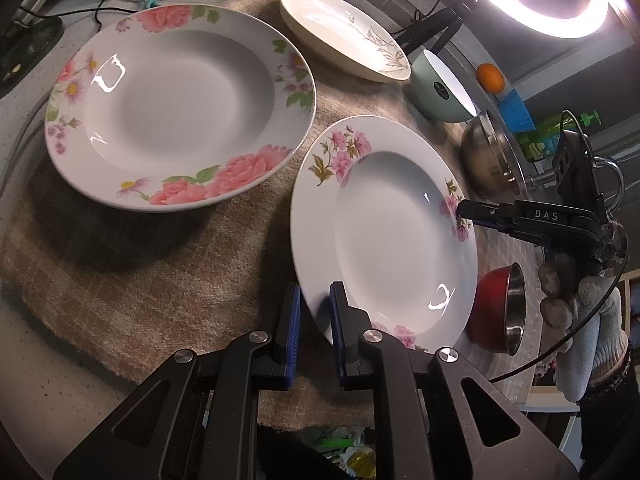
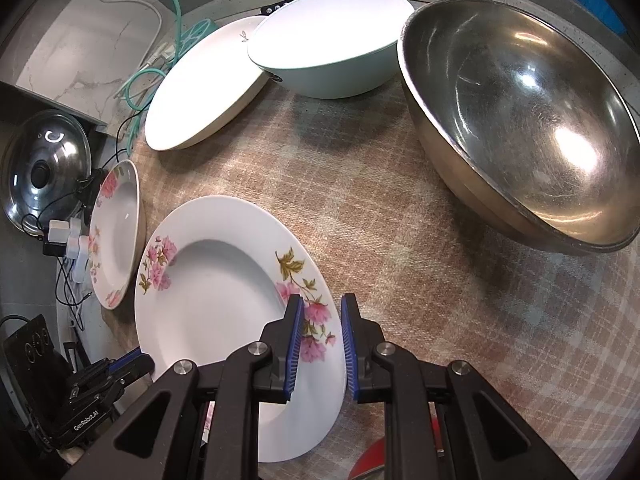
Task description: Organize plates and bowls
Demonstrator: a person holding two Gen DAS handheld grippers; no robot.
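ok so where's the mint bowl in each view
Left wrist view: the mint bowl is upper right, tipped on its side, between the cream plate and the steel bowl.
Right wrist view: the mint bowl is top centre, overlapping the cream plate, with the steel bowl to its right.
Shared landmark: the held pink-flower plate, low in both views.

Two matching black handheld grippers. The left gripper (image 1: 314, 320) and the right gripper (image 2: 320, 336) each have angular black linkage arms with triangular cut-outs, round silver pivot screws, and ribbed blue pads (image 2: 294, 344) on the fingers. One body reads "DAS", another "GenRobot.AI". A hand (image 1: 576, 300) wears a whitish knitted glove; a thin black cable loops beside it.
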